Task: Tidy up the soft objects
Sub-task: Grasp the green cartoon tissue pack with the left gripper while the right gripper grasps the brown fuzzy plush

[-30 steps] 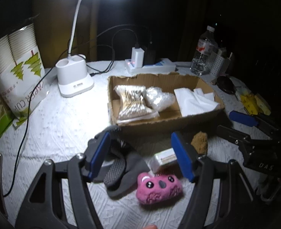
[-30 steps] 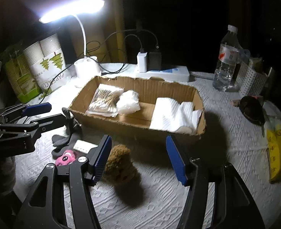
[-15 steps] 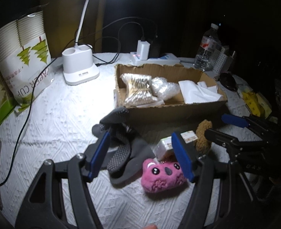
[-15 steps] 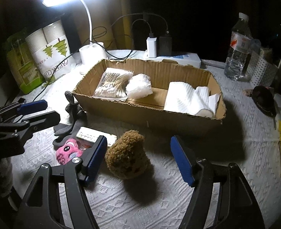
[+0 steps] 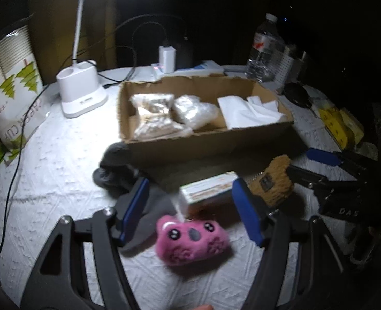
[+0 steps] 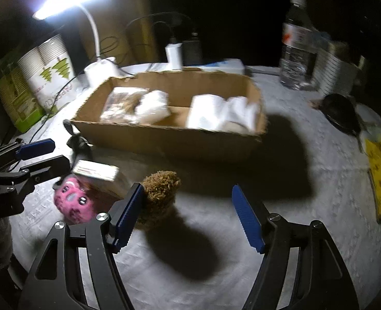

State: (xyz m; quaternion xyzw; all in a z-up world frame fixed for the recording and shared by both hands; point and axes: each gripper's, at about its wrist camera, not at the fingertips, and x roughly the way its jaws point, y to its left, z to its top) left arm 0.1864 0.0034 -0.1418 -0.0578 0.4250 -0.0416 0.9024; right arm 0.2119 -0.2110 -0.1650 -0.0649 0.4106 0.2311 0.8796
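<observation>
While both tools hung over the loose items in front of the cardboard box (image 5: 206, 144), the step in hand looked like the approach to a pick, with nothing yet gripped. The left gripper (image 5: 190, 214) stood with its blue pads apart and empty, framing the pink plush toy (image 5: 191, 242), which lay on the white tablecloth (image 5: 53, 180) just below the pad tips, beside a small white carton (image 5: 208, 188) and partly on a dark grey glove (image 5: 128, 178). The right gripper (image 6: 188, 214) was likewise released, its jaws spread wide and holding nothing; the brown plush toy (image 6: 159, 196) sat against the inner face of its left pad rather than centred between the two.

By my reading, the next move called for each tool to drop over its toy and centre it before squeezing. The right one in particular needed to shift towards its left so the brown toy fell midway between the pads. After that, a lift over the near wall of the box seemed likely, into the bare gap between the bagged items and the folded white tissue (image 5: 247, 111).

The pink toy lay face up, its long axis running roughly across the left view, in line with the gap between the pads. The brown toy appeared to stand upright, its long axis near vertical, though blur hid which way it faced.
</observation>
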